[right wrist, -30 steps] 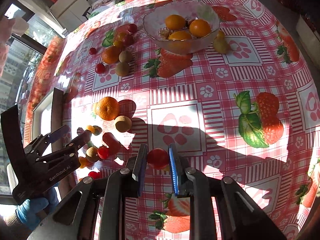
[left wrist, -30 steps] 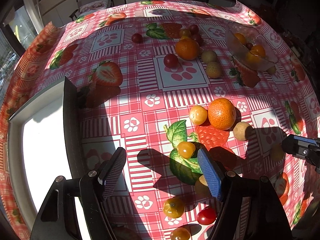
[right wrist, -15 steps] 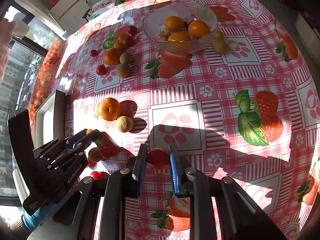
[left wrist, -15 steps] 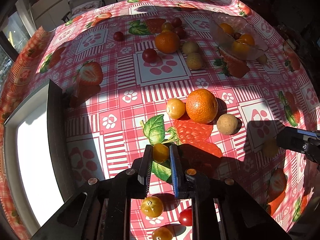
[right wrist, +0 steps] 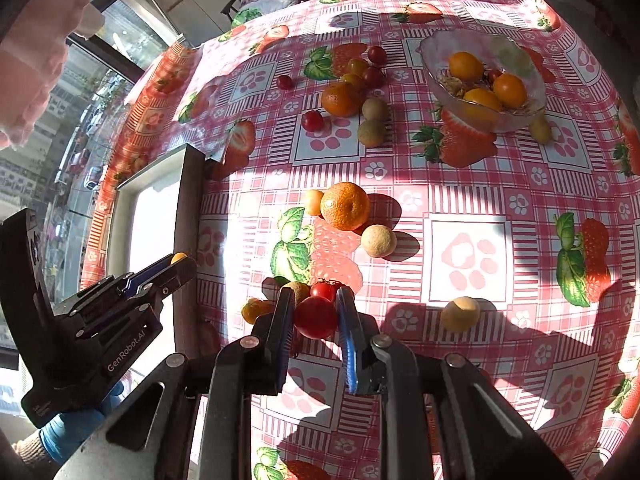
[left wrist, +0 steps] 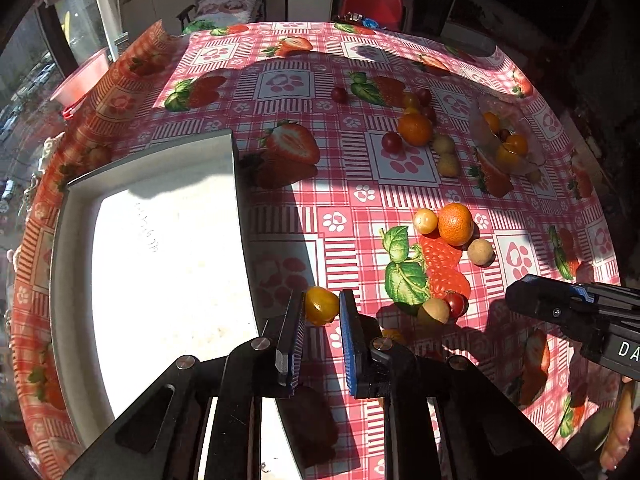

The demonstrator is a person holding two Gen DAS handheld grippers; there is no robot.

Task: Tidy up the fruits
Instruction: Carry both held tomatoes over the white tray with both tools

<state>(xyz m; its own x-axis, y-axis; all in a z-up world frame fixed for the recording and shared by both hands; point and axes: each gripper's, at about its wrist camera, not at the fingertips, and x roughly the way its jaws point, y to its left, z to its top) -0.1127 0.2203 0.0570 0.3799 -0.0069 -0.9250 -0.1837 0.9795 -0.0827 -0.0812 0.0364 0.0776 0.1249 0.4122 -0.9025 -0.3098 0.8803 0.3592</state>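
Observation:
My left gripper (left wrist: 320, 308) is shut on a yellow cherry tomato (left wrist: 321, 305), held just right of the white tray's (left wrist: 160, 240) dark right wall. From the right wrist view that left gripper (right wrist: 176, 264) shows at the left with the yellow tomato (right wrist: 178, 257) at its tip. My right gripper (right wrist: 316, 316) is shut on a red tomato (right wrist: 316, 317), above a small cluster of fruit (right wrist: 316, 290). An orange (right wrist: 345, 206), a yellow tomato (right wrist: 313, 202) and a beige round fruit (right wrist: 378, 241) lie mid-table. A glass bowl (right wrist: 436, 52) holds orange fruits at the far right.
Another orange (right wrist: 340, 99), red tomatoes and beige fruits sit near the far side. One beige fruit (right wrist: 460, 313) lies alone right of my right gripper. The strawberry tablecloth (left wrist: 288, 84) covers the table. A red chair (left wrist: 372, 2) stands beyond the far edge.
The left gripper closed on the yellow tomato, lifted it and carried it left toward the tray. The right gripper, holding the red tomato, moved left over the fruit cluster.

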